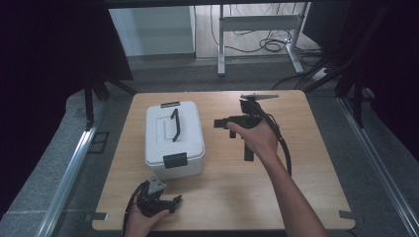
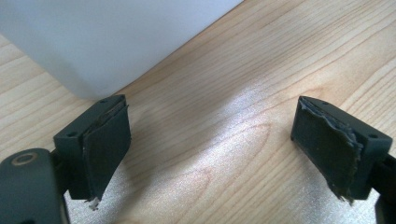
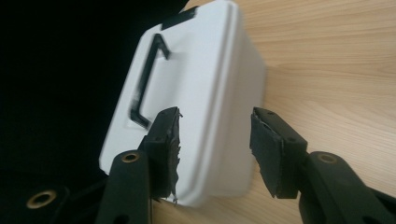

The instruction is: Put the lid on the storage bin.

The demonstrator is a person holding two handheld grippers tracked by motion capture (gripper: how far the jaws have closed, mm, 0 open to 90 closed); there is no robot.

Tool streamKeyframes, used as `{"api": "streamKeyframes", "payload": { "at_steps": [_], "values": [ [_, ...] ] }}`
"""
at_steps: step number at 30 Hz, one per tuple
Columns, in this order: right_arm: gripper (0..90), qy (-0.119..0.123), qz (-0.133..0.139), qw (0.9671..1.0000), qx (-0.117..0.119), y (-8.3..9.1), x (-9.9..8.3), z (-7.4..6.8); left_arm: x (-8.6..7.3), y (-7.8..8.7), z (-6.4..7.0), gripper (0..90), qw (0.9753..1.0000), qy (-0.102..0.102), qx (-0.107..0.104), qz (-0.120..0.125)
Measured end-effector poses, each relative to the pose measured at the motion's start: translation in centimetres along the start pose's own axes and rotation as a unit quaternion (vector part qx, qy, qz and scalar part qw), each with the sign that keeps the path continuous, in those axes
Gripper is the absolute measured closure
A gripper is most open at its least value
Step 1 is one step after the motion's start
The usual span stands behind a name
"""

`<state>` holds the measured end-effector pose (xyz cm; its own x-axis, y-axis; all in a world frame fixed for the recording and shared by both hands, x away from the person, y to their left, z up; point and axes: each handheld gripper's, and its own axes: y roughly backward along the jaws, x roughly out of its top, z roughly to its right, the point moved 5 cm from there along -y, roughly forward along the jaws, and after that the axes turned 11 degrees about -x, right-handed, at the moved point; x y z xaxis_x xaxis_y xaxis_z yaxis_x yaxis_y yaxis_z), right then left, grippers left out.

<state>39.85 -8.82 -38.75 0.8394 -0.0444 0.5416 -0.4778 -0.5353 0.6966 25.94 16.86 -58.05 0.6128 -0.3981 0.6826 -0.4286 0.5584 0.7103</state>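
A white plastic box [image 1: 174,140] stands on the left half of the wooden table [image 1: 306,163], its long side running away from the person. It is rectangular with rounded corners and a slightly raised lid. A black carrying handle [image 1: 175,124] lies folded flat in a shallow recess on the lid, and a black latch [image 1: 175,160] sits closed at the middle of the near short side; a second black latch [image 1: 170,104] shows at the far short side. The walls are plain and unmarked.

The left gripper [image 1: 173,201] rests low at the near edge of the table, just in front of the box's near right corner and apart from it. In the left gripper view its jaws stand wide apart over bare wood, with nothing between them, and the box's white wall [image 2: 107,37] fills the upper left. The pads [image 2: 105,149] look worn, with ragged edges.

The right gripper [image 1: 221,123] is held to the right of the box, near it, its jaws pointing toward the box's right long wall. In the right gripper view the jaws are apart and hold nothing; the box [image 3: 205,93] lies beyond them, seen tilted because the camera is turned, with the handle [image 3: 147,81] on the lid in sight. The picture does not settle whether the jaw tips touch the box.
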Motion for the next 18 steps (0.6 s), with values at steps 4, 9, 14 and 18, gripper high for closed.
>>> {"api": "streamKeyframes", "payload": {
  "at_steps": [4,9,14,18],
  "values": [
    [50.9,-0.008,0.015,0.9999,-0.001,1.4,-1.1,2.5,0.0,0.0,0.0,11.9,1.0000,0.000,0.000,0.001],
    [48.4,-0.017,0.034,0.9993,-0.002,2.6,-3.1,5.7,0.0,0.0,0.0,11.9,1.0000,0.001,0.000,0.001],
    [47.3,-0.031,0.049,0.9983,-0.002,3.1,-5.3,8.6,0.0,0.0,0.0,11.9,1.0000,0.000,0.000,0.002],
    [47.3,-0.040,0.053,0.9978,-0.002,3.3,-6.8,10.5,0.0,0.0,0.0,11.9,1.0000,0.001,-0.001,0.001]
  ]
}}
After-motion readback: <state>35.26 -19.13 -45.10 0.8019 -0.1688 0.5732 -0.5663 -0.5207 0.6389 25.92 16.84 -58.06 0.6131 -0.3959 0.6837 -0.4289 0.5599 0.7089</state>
